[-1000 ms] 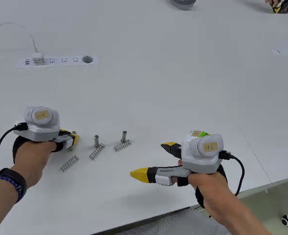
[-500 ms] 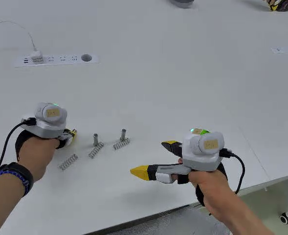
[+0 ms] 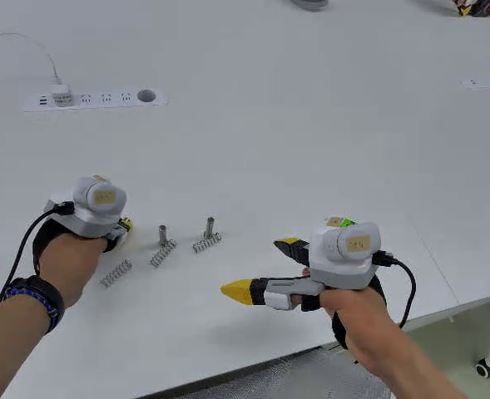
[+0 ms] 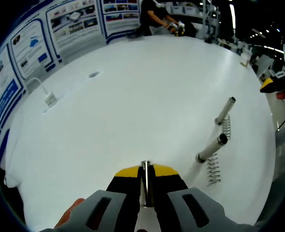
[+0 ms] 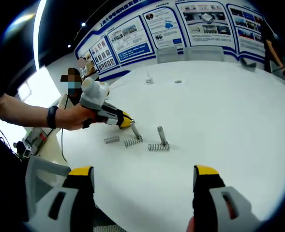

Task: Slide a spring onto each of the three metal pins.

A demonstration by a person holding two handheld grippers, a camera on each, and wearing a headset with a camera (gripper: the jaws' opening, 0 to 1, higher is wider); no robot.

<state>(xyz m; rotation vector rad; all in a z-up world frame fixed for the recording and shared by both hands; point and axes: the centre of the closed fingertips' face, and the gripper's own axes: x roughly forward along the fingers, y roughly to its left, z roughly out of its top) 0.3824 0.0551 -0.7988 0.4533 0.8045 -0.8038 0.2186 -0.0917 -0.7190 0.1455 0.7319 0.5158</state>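
White table fills the head view, with a power strip at upper left. At lower left the left gripper has rolled upward and lifted a little over the last second, and it no longer sits low on the surface. Two pins stand at centre left. Three springs lie flat: one by each standing pin, one further lower left by the hand. At lower centre the right gripper has hardly moved, and its jaws are spread wide with nothing between them.

The left gripper view shows its jaws drawn narrow, clamped on the held pin at bottom centre. The two standing pins are at right, with springs beside them.

In the right gripper view the yellow-tipped jaws gape at the bottom. The left gripper is at centre left, with the springs in a row at mid-frame.

So one pin seems to have been picked up, and no spring is on any pin yet. The likely next step is for the right gripper to take a spring and thread it onto that pin.
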